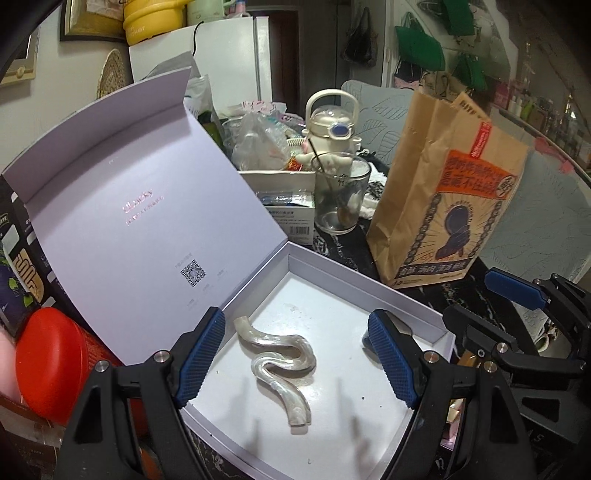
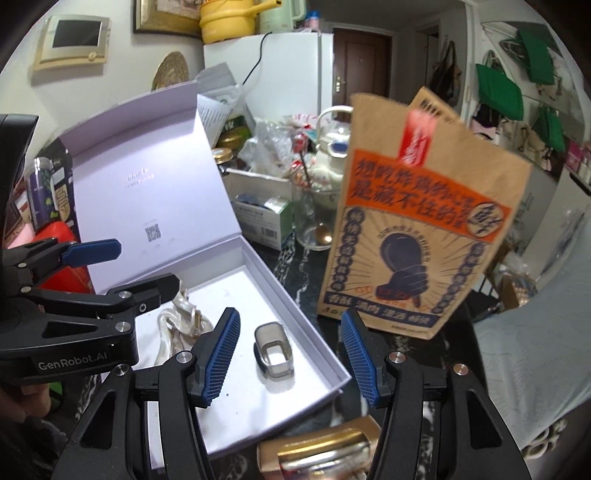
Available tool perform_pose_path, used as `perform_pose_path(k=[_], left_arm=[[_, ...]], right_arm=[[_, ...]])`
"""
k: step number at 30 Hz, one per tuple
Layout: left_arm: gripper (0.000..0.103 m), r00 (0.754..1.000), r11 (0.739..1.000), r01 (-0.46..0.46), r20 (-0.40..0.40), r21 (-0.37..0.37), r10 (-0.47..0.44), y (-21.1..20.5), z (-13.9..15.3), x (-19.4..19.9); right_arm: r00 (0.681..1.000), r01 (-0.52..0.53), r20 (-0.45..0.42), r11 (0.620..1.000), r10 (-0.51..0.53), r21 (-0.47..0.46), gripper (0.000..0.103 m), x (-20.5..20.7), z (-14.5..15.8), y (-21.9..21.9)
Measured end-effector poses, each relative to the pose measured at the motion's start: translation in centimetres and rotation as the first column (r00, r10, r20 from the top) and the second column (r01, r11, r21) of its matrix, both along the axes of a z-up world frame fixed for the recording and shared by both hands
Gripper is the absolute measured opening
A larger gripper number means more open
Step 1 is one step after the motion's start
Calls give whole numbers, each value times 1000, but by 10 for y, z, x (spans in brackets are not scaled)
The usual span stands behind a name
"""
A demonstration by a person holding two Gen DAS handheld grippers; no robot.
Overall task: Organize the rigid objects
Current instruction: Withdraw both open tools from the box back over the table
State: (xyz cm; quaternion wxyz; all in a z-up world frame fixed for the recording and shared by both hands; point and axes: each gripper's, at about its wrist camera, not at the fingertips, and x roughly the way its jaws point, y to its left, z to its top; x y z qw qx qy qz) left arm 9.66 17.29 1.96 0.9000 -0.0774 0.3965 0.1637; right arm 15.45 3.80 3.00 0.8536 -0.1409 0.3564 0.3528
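Left claw [image 1: 295,360] apart above wavy pearly piece [image 1: 282,365] in white box [image 1: 369,280], right claw [image 2: 290,360] apart, empty

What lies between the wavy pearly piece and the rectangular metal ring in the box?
Only bare white box floor separates wavy pearly piece and rectangular metal ring, in the right wrist view.

A lived-in home, at a crowded table in the kitchen or dining corner.

A white fridge [image 2: 280,70] stands behind with a yellow pot [image 2: 229,18] on top, and a brown door [image 2: 360,70] opens beyond it. Green tote bags [image 2: 498,88] hang on the right wall, an intercom panel [image 2: 72,40] on the left. The dark marble-patterned table [image 1: 461,299] carries a takeaway paper bag [image 1: 447,195], a drinking glass [image 1: 340,195], a cream water jug [image 1: 332,129] and, blurred, what may be food jars [image 2: 225,155].
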Motion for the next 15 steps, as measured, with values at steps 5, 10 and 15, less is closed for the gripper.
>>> perform_pose_path(k=[5, 10, 15], left_arm=[[80, 999, 1000, 10, 42, 10, -11, -13, 13, -8], [80, 996, 999, 50, 77, 5, -51, -28, 25, -18], [80, 991, 996, 86, 103, -11, -84, -41, 31, -28]], right_arm=[[999, 26, 37, 1000, -26, 18, 59, -10, 18, -16], [995, 57, 77, 998, -59, 26, 59, -24, 34, -35], [989, 87, 118, 995, -91, 41, 63, -39, 51, -57]])
